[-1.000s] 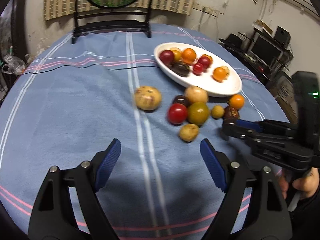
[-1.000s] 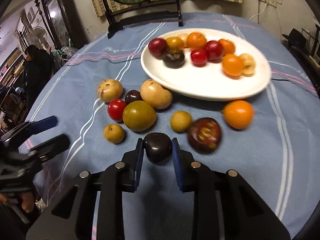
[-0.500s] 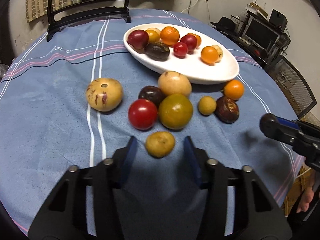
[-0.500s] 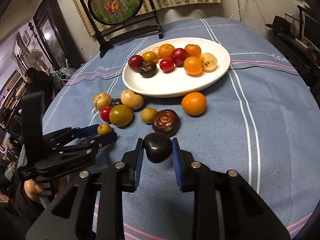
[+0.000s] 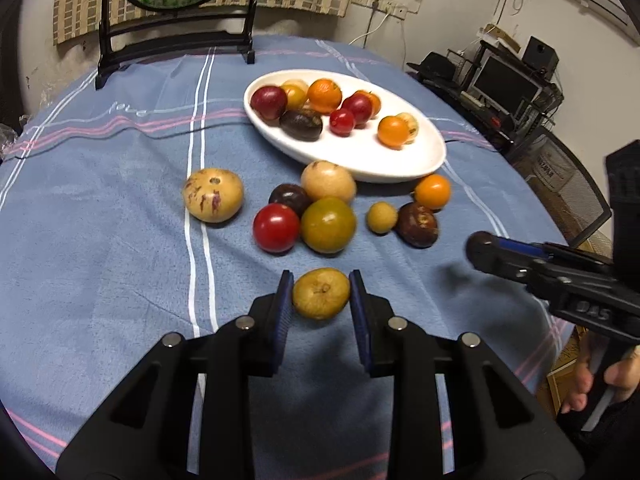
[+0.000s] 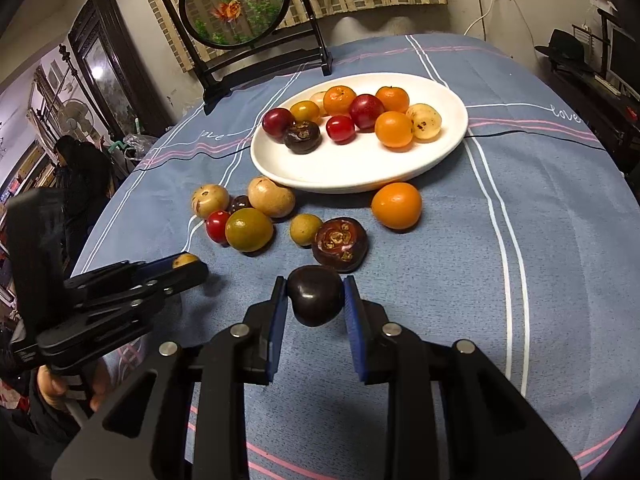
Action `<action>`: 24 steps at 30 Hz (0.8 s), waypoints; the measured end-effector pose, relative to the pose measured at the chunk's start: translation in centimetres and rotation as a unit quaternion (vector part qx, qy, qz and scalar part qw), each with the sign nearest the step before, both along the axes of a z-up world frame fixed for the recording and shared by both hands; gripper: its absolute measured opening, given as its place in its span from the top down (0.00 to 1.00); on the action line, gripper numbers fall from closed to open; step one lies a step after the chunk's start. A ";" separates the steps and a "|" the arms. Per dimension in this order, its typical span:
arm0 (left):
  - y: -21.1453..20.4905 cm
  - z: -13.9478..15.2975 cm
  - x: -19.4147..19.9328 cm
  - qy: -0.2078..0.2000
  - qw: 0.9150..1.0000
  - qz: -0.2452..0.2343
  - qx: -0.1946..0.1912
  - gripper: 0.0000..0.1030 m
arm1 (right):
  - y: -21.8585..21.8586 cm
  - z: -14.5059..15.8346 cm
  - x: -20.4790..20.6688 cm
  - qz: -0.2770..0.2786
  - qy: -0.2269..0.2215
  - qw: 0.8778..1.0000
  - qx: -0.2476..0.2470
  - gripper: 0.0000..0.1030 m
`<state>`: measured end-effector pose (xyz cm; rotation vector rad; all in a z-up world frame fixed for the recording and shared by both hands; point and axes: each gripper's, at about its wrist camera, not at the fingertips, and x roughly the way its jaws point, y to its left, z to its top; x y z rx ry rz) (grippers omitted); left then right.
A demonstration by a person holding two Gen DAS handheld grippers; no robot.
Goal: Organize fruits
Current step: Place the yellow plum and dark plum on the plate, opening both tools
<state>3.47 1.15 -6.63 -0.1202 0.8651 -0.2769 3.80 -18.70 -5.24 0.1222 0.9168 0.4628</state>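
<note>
The left gripper (image 5: 321, 295) clamps a small yellow-brown fruit (image 5: 321, 293), its jaws just closed on it. The right gripper (image 6: 315, 301) grips a dark purple fruit (image 6: 315, 300), near the white plate (image 6: 320, 168) of fruit on the blue tablecloth (image 6: 540, 240).

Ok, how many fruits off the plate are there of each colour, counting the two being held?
Orange fruit: 1
Red fruit: 1
Green fruit: 1
Dark purple-brown fruit: 3, one in the right gripper
Yellow or tan fruit: 4, one in the left gripper, whose jaws have just closed on it
Total: 10
</note>
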 end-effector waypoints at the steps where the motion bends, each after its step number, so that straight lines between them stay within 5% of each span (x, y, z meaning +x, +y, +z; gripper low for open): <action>1: 0.0 0.3 -0.1 -0.003 1.000 -0.002 -0.001 0.73 | 0.0 0.0 0.0 0.000 0.000 1.000 -0.001 0.72; 11: -0.1 3.9 3.7 -0.023 1.000 -0.019 0.001 0.73 | -0.8 2.2 2.7 -0.008 -0.027 0.999 -0.017 0.72; 18: -1.7 5.5 13.8 -0.004 1.000 -0.022 0.018 0.72 | 0.4 4.2 9.0 0.004 -0.062 0.996 -0.065 0.72; 24: -3.3 4.5 20.8 0.030 0.999 -0.011 0.019 0.72 | 0.3 2.9 15.8 -0.022 -0.052 0.994 -0.096 0.73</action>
